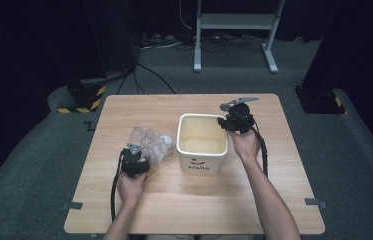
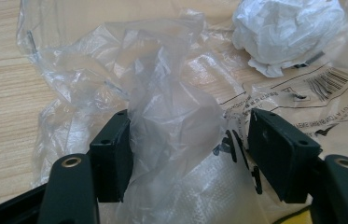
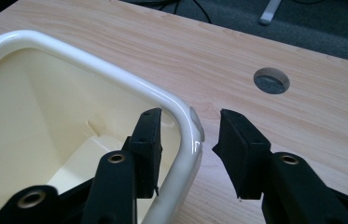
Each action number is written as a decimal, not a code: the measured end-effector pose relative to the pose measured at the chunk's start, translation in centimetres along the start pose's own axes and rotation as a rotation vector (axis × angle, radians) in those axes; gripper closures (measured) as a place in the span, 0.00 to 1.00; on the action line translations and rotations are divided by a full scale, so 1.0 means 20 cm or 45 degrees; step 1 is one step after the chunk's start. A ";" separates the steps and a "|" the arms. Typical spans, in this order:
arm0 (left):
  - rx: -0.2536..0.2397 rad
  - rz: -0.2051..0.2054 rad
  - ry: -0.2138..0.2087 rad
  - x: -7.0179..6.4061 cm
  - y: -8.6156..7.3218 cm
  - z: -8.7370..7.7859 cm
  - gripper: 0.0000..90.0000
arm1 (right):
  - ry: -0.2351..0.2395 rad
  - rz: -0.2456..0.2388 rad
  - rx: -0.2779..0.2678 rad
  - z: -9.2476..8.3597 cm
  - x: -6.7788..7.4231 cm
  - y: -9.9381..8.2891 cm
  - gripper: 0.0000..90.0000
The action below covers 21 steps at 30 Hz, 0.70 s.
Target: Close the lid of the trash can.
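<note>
A cream-white square bin (image 1: 201, 162) with "Hello" printed on its front stands at the middle of the wooden table (image 1: 199, 205). My right gripper (image 1: 229, 122) is at its far right corner. In the right gripper view the right gripper (image 3: 190, 140) straddles the bin's rim (image 3: 92, 63), one pad inside and one outside, open with a gap to the outer pad. Left of the bin lies a heap of clear plastic bags (image 1: 151, 142). My left gripper (image 1: 136, 152) sits at its near edge. A crumpled clear bag (image 2: 171, 116) rises between the open jaws of the left gripper (image 2: 188, 154).
A crumpled white wad (image 2: 286, 32) and a printed flat bag (image 2: 311, 93) lie beyond the clear bag. A round cable hole (image 3: 271, 80) sits in the tabletop behind the bin. A metal stand (image 1: 234, 30) and cables are on the floor past the table.
</note>
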State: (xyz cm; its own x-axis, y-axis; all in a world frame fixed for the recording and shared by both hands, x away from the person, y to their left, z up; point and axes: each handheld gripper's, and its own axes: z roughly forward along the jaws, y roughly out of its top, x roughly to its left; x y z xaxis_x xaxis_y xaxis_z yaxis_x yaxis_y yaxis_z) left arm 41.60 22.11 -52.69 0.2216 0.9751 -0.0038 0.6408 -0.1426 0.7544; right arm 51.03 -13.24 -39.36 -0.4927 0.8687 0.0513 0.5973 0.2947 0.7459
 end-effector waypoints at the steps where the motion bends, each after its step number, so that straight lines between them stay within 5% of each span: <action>1: 0.001 -0.002 -0.001 0.00 0.00 0.00 0.38 | 0.001 0.000 0.003 0.00 0.00 0.00 0.64; 21: 0.000 0.002 0.002 0.00 0.00 0.00 0.38 | 0.057 0.033 -0.052 -0.03 -0.06 -0.04 0.52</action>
State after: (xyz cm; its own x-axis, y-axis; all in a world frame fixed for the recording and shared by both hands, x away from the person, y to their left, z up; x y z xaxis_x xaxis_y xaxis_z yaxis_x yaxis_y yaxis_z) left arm 41.60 22.11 -52.68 0.2215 0.9752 -0.0020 0.6407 -0.1440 0.7541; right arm 50.81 -14.61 -39.59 -0.5055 0.8570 0.1002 0.5847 0.2549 0.7701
